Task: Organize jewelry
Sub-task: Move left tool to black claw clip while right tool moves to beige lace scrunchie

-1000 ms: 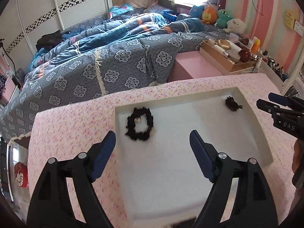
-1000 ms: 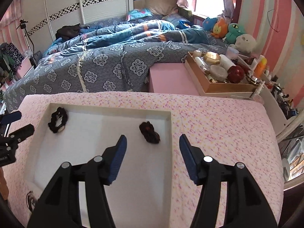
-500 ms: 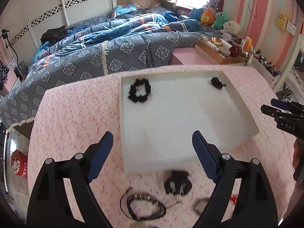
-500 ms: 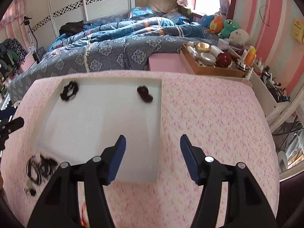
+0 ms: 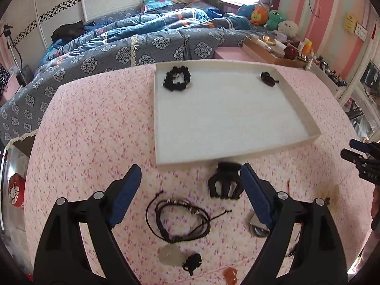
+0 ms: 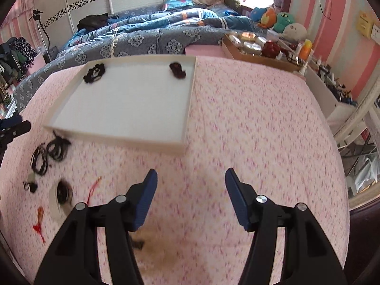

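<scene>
The left gripper (image 5: 191, 186) stands with jaws apart and empty above a coiled black cord necklace (image 5: 180, 222), a black claw clip (image 5: 225, 182) just beside its right finger; the right gripper (image 6: 191, 197) is likewise spread and empty over bare pink cloth (image 6: 249, 128); beyond lies the white tray (image 5: 237, 153), a black scrunchie (image 5: 177, 79) and a small dark piece (image 5: 267, 78) in its far corners.

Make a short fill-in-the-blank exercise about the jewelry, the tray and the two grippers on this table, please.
1. The shallow white rectangular tray holds ____ dark items.
2. The black plastic claw hair clip lies ____ the tray, on the pink floral tablecloth.
3. The coiled black cord bracelet lies between the fingers of the ____ gripper.
4. The right gripper holds ____.

Missing words: two; outside; left; nothing
</scene>
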A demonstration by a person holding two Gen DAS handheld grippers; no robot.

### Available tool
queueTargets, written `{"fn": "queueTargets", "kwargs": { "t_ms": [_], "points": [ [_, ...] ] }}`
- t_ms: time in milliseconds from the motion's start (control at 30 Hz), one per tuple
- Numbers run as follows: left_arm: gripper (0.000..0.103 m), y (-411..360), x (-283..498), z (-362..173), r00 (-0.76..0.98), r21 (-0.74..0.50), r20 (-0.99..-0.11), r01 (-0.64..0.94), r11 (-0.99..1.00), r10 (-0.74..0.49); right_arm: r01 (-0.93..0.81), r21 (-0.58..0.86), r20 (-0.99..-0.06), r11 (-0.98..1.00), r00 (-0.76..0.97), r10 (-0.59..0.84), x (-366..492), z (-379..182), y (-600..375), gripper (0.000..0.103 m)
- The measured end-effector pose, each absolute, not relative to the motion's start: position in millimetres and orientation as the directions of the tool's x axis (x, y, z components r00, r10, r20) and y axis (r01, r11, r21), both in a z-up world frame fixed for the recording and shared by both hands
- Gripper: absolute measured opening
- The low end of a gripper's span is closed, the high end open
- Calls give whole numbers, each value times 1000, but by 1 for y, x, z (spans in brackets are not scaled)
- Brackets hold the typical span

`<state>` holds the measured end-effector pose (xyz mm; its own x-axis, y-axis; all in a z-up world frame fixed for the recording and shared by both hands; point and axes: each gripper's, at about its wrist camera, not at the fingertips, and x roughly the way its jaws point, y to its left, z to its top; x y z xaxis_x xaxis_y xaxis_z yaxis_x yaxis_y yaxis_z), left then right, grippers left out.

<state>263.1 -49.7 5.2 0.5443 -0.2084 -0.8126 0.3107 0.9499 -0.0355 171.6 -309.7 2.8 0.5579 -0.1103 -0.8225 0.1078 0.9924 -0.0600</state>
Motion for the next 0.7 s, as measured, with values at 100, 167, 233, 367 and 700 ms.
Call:
{"fn": "queueTargets", "kwargs": {
  "t_ms": [100, 167, 233, 367, 700],
  "points": [
    [85, -48, 257, 0, 540, -36, -815, 315, 948, -210, 97, -67, -831, 993, 546, -110, 158, -4, -306, 60],
    [85, -47, 254, -3, 537, -41, -815, 320, 947, -217, 91, -71, -836, 993, 537, -109, 150, -8, -304, 60],
    [85, -45, 251, -4, 534, -50, -815, 321, 946, -225, 88, -72, -844, 994, 526, -107, 142, -12, -302, 60],
    [85, -44, 248, -10, 520, -62, -821, 327, 943, -235, 75, -83, -857, 994, 504, -110, 131, -18, -300, 60],
    [85, -60, 240, -20, 498, -49, -832, 375, 926, -246, 6, -125, -904, 992, 412, -116, 120, -26, -292, 60]
  ]
}}
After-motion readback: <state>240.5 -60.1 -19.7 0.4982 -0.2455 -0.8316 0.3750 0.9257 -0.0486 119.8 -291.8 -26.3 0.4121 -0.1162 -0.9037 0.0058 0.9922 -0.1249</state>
